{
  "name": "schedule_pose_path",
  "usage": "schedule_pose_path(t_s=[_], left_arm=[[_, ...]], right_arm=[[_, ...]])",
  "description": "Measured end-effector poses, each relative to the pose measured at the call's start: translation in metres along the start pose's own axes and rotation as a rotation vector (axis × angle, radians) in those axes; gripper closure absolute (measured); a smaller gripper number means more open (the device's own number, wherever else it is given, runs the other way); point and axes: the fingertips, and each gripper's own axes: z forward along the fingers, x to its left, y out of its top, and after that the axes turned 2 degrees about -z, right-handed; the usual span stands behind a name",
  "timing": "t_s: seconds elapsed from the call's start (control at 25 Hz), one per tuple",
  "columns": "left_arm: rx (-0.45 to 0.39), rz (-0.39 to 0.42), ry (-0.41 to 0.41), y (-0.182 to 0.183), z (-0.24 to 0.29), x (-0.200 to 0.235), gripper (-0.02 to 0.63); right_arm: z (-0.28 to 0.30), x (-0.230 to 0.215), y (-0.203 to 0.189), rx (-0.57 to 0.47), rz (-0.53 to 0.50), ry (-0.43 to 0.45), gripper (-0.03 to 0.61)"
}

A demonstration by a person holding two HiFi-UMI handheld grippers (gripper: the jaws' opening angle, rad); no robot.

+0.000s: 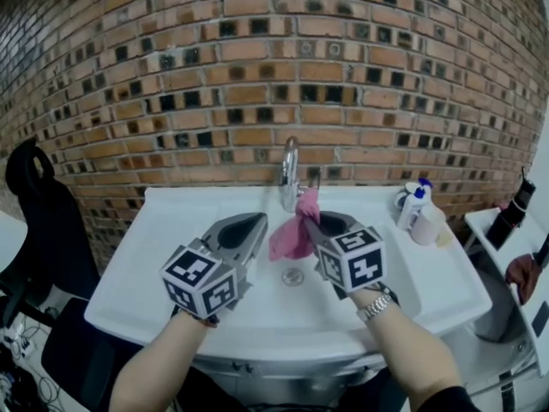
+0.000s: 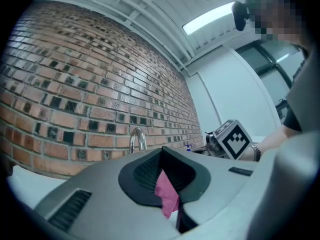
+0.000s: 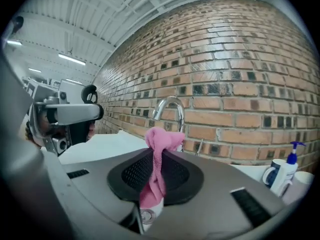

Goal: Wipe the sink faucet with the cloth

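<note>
A chrome faucet rises at the back of a white sink against a brick wall. A pink cloth hangs just in front of the spout, above the basin. My right gripper is shut on the cloth's top, which bunches above its fingertips in the right gripper view, where the cloth stands before the faucet. My left gripper is shut on the cloth's left edge; in the left gripper view a pink strip sits pinched between its pads, with the faucet beyond.
A drain lies in the basin under the cloth. A pump soap bottle and a cup stand on the sink's back right corner. A black chair is at the left, a white shelf at the right.
</note>
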Motion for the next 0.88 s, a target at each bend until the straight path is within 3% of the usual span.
schedule_pose_path(t_s=[0.52, 0.88], left_arm=[[-0.021, 0.041, -0.013, 0.027, -0.082, -0.092, 0.609], [-0.018, 0.052, -0.007, 0.033, -0.16, -0.167, 0.609]], right_arm=[[-0.131, 0.083, 0.021, -0.113, 0.016, -0.026, 0.531], [-0.228, 0.149, 0.014, -0.141, 0.01, -0.039, 0.531]])
